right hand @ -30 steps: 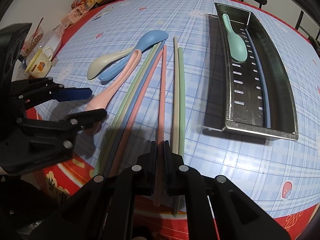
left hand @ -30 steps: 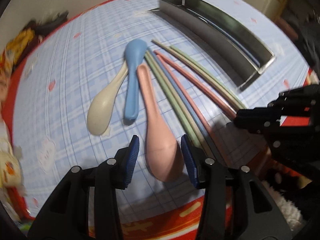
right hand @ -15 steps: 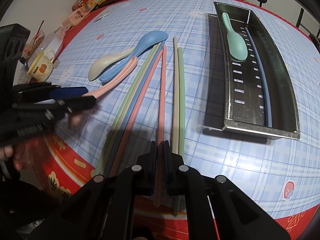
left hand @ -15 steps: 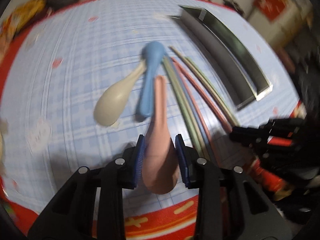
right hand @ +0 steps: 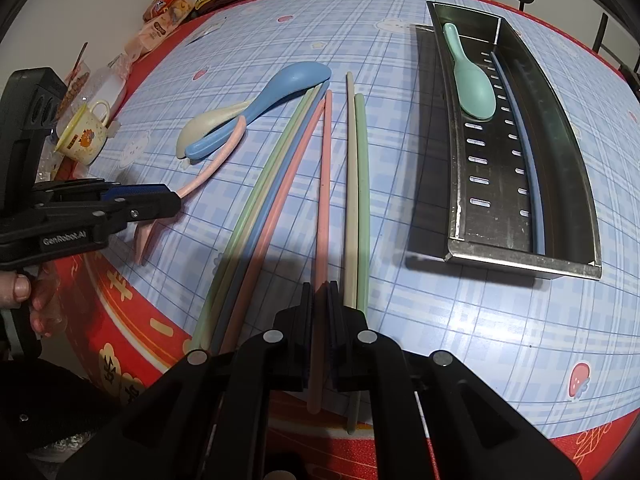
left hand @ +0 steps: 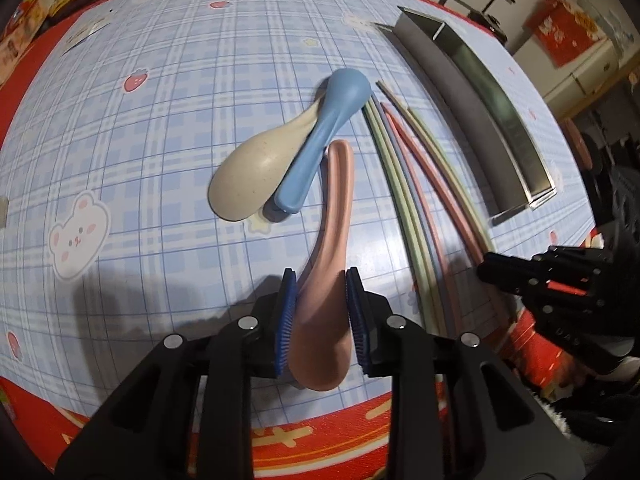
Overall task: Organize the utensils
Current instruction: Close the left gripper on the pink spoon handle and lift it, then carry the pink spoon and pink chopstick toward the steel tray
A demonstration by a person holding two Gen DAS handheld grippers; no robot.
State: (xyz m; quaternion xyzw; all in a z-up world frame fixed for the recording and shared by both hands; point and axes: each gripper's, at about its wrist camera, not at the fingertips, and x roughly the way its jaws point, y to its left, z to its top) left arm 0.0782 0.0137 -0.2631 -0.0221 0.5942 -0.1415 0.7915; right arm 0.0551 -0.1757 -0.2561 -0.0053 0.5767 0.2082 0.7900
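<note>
Clamping the bowl of the pink spoon (left hand: 320, 320) between its blue pads (left hand: 287, 320), the left hand-held gripper (left hand: 320, 312) has it at the counter's (left hand: 160, 128) near edge. The right hand-held gripper (right hand: 320, 320) is closed on the near end of a pink chopstick (right hand: 322, 216), with the other chopsticks (right hand: 356, 200) lying alongside. Beyond, a blue spoon (left hand: 324, 140) lies across a cream spoon (left hand: 252, 176). Farther right, the metal tray (right hand: 576, 184) holds a green spoon (right hand: 472, 84) and a blue chopstick (right hand: 528, 168).
</note>
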